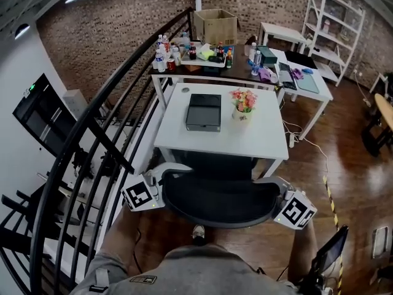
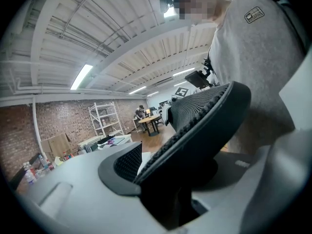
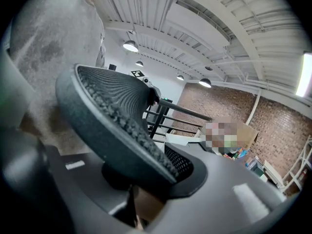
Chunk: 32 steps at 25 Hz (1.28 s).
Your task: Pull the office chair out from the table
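The black mesh office chair [image 1: 221, 198] stands with its seat part-way under the near edge of the white table [image 1: 264, 146]. Its curved backrest is just in front of me. My left gripper [image 1: 163, 186] clamps the backrest's left end and my right gripper [image 1: 280, 196] clamps its right end. In the left gripper view the ribbed backrest rim [image 2: 204, 126] runs between the grey jaws of the left gripper [image 2: 180, 184]. The right gripper view shows the same rim [image 3: 117, 116] pinched in the right gripper [image 3: 131, 184]. Both are shut on the backrest.
On the table lie a dark grey box [image 1: 204, 111] and a flower pot [image 1: 243, 105]. A black stair railing [image 1: 92, 134] runs close along the left. Behind are a table with several bottles [image 1: 184, 54], another desk [image 1: 304, 78] and white shelves [image 1: 334, 23]. Wooden floor [image 1: 344, 165] lies to the right.
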Motion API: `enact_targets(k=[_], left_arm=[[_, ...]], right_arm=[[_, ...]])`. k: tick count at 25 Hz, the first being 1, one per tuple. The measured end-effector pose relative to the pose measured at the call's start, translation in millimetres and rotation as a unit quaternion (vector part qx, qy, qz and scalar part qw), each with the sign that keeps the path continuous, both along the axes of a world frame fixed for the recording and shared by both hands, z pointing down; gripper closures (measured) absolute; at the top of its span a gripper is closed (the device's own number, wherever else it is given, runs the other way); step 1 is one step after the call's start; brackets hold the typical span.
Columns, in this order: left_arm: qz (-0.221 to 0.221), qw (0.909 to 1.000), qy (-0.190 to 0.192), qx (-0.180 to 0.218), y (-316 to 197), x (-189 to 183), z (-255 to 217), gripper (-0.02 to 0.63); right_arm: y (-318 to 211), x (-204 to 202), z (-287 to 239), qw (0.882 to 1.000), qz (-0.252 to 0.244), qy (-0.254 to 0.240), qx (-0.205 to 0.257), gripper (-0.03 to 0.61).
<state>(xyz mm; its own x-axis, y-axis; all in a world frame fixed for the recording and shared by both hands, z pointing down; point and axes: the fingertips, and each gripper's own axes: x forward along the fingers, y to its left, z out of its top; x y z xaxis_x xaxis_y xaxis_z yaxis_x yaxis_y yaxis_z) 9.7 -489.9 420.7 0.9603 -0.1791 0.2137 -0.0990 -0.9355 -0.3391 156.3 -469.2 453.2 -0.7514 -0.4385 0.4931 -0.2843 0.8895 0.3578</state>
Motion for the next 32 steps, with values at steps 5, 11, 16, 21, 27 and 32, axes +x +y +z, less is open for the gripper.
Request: enact_targets(k=[5, 11, 16, 21, 27, 32], left_arm=[[-0.01, 0.9999, 0.01, -0.004, 22.4, -2.8, -1.1, 0.411], [-0.025, 0.9992, 0.023, -0.02, 42.4, -13.1, -3.4, 0.391], [-0.023, 0.9993, 0.026, -0.016, 70.4, -7.0, -5.2, 0.393], [-0.024, 0.9994, 0.023, -0.01, 94.9, -11.1, -2.6, 0.393], [-0.019, 0.9995, 0.023, -0.009, 129.3, -11.1, -4.9, 0.4], [-0.014, 0.9995, 0.023, -0.017, 157.6, -15.1, -2.7, 0.408]], right_arm=[[23.8, -2.9, 1.2, 1.0, -0.012, -0.002, 0.0, 0.454], [51.1, -14.1, 0.7, 1.0, -0.024, -0.004, 0.007, 0.463], [78.2, -8.0, 0.6, 1.0, -0.024, -0.006, 0.008, 0.465], [100.7, -11.2, 1.5, 1.0, -0.028, -0.005, 0.002, 0.463], [133.3, -11.0, 0.6, 1.0, -0.029, -0.005, -0.006, 0.463], [160.3, -13.8, 1.9, 1.0, -0.021, -0.003, -0.008, 0.463]])
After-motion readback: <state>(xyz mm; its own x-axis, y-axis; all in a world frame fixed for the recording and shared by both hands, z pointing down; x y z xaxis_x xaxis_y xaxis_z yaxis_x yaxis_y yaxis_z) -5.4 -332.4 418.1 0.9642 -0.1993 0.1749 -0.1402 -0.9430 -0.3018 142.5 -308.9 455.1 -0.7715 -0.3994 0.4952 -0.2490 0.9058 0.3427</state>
